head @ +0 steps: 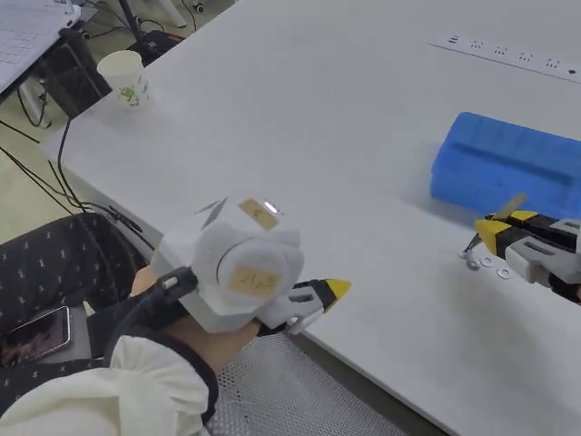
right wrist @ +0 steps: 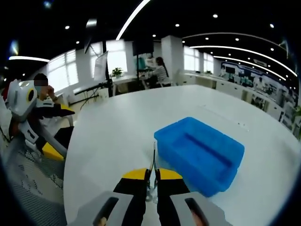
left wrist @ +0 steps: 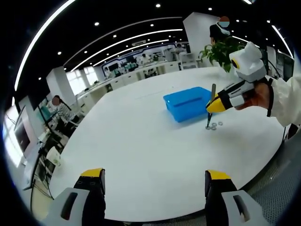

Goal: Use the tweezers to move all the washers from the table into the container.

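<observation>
Three small metal washers (head: 487,264) lie on the white table (head: 300,136), just in front of the blue container (head: 508,163). My right gripper (head: 505,232) is shut on the tweezers (head: 472,243), whose tips point down at the washers. In the right gripper view the tweezers (right wrist: 154,162) stick out between the shut jaws, next to the blue container (right wrist: 200,153). My left gripper (head: 331,292) hovers at the table's near edge, far from the washers. In its own view my left gripper (left wrist: 154,175) stands wide open and holds nothing. That view shows the washers (left wrist: 214,125) beside the container (left wrist: 188,102).
A paper cup (head: 124,77) stands at the table's far left corner. A white power strip (head: 508,50) lies along the back. A phone (head: 36,331) rests on the person's lap below the near table edge. Other people sit at distant desks.
</observation>
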Motion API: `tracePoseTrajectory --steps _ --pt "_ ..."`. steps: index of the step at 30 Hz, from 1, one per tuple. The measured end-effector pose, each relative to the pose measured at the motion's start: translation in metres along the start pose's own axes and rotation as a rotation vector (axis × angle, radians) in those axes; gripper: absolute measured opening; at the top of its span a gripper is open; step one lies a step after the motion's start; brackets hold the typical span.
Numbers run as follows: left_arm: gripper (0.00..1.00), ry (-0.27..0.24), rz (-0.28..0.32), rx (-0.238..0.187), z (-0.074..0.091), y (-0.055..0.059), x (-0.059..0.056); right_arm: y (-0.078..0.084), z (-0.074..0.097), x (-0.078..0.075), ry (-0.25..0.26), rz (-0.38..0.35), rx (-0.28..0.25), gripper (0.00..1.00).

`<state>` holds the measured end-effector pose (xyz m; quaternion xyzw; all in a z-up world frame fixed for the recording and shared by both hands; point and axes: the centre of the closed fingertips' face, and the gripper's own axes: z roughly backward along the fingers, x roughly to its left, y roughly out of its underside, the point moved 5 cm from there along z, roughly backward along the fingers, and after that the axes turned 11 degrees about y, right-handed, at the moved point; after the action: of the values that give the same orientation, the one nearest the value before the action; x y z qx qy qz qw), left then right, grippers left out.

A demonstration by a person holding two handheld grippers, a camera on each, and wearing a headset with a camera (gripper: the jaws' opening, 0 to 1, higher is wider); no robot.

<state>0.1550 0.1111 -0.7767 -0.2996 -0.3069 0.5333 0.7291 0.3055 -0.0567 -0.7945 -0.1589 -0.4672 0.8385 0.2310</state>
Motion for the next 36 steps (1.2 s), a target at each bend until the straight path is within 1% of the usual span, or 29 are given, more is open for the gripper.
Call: tracePoseTrajectory --steps 8,11,12,14,16,19,22,25,29,31,36 --pt "0.89 0.001 -0.002 0.004 -0.001 0.001 -0.001 0.002 0.000 0.002 -0.002 0.023 -0.010 0.03" --pt "0.89 0.000 -0.002 0.005 -0.002 0.001 0.000 0.003 0.001 0.001 0.011 0.040 -0.016 0.02" --pt "0.89 0.000 -0.001 0.003 -0.002 0.001 0.000 0.003 0.001 0.000 0.020 0.033 -0.014 0.02" --pt "0.89 -0.001 -0.002 0.005 -0.002 0.001 -0.001 0.003 0.001 0.000 0.013 -0.015 0.003 0.02" --pt "0.89 -0.001 -0.003 0.005 -0.002 0.001 -0.001 0.002 0.000 0.000 0.019 0.002 0.000 0.02" --pt "0.88 0.000 -0.004 0.007 -0.002 0.001 -0.001 0.000 -0.002 0.000 0.017 0.016 0.013 0.01" --pt "0.88 0.001 -0.005 0.011 -0.002 0.001 -0.001 0.000 -0.001 0.001 0.013 0.039 0.015 0.01" --pt "0.88 0.002 -0.007 0.014 -0.002 0.001 -0.001 -0.004 0.000 0.001 0.008 0.035 0.009 0.01" --pt "0.88 0.003 -0.007 0.018 -0.003 0.002 -0.001 -0.012 0.005 0.000 0.006 0.030 -0.008 0.01" --pt "0.89 0.003 -0.005 0.010 -0.002 0.001 -0.001 -0.016 0.007 0.000 0.005 0.030 -0.015 0.01" --pt "0.89 0.004 -0.008 0.015 -0.002 0.001 -0.001 -0.022 0.011 0.000 0.006 0.031 -0.030 0.01"
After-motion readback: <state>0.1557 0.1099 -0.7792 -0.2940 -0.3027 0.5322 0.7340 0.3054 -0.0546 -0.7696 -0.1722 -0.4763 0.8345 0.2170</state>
